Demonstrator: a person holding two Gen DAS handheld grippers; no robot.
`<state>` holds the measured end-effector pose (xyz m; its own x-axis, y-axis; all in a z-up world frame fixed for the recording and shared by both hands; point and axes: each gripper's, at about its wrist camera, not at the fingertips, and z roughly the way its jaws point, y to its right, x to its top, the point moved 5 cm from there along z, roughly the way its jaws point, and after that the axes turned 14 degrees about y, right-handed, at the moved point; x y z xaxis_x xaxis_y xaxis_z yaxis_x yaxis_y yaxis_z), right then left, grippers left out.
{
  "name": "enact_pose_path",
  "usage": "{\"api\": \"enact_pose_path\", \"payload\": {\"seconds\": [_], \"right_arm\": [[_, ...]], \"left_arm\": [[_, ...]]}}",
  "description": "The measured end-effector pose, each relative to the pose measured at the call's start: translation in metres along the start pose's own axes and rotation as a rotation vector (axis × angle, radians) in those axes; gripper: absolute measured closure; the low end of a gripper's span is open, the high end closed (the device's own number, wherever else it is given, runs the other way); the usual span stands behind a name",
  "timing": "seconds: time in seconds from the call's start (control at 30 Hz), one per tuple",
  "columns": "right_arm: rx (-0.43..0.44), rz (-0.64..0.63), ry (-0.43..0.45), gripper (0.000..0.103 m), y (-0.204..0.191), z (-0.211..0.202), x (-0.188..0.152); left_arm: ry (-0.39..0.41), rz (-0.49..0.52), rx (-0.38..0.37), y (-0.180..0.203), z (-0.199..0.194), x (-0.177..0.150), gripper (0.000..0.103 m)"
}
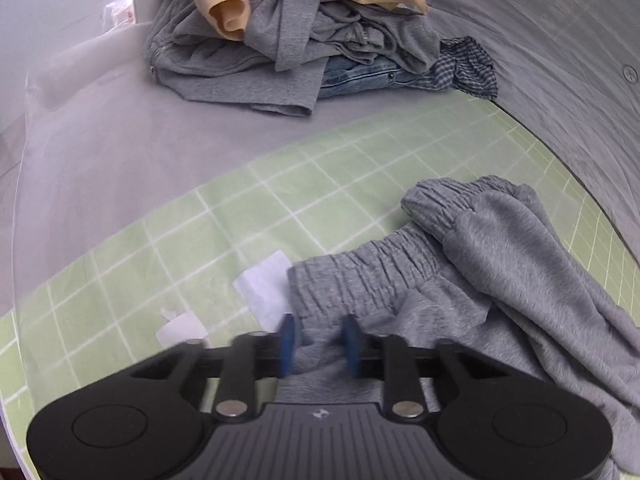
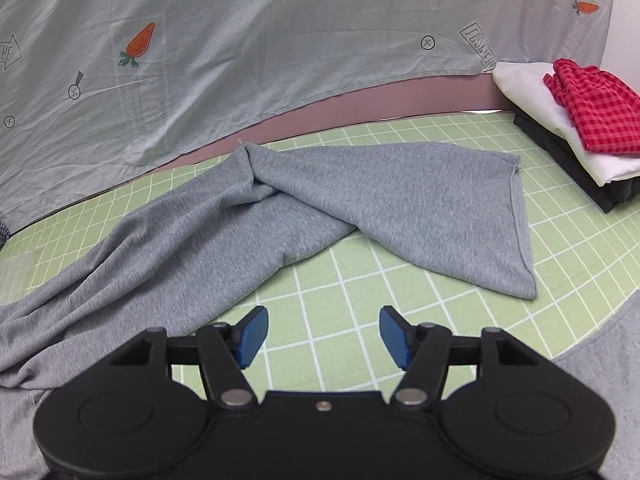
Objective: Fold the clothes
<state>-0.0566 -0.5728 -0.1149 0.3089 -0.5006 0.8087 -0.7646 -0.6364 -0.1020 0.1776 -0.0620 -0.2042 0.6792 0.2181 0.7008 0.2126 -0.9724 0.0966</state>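
My left gripper (image 1: 318, 346) pinches the gray pants (image 1: 500, 264) at the waist; the legs stretch right, toward my open right gripper (image 2: 323, 335).

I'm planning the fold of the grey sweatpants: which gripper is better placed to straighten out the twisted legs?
Right. The right gripper is open and empty, hovering over the green mat just in front of the crossed legs of the grey sweatpants. The left gripper is at the waistband, its pads around the fabric there.
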Motion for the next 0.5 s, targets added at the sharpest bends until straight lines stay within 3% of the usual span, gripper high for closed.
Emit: {"api": "enact_pose_path", "payload": {"seconds": [0.17, 0.27, 0.4, 0.5], "right_arm": [[-0.011, 0.001, -0.006, 0.041, 0.002, -0.002, -0.001], [-0.023, -0.003, -0.019, 0.041, 0.005, 0.002, -0.004], [-0.041, -0.006, -0.040, 0.041, 0.008, 0.009, -0.008], [-0.051, -0.002, -0.054, 0.041, 0.009, 0.015, -0.009]], "left_arm": [[0.044, 0.067, 0.120, -0.029, -0.021, 0.004, 0.094], [0.019, 0.078, 0.195, -0.062, -0.023, -0.002, 0.093], [0.004, 0.056, 0.169, -0.084, -0.029, -0.004, 0.086], [0.062, 0.015, 0.124, -0.079, -0.042, 0.012, 0.075]]}}
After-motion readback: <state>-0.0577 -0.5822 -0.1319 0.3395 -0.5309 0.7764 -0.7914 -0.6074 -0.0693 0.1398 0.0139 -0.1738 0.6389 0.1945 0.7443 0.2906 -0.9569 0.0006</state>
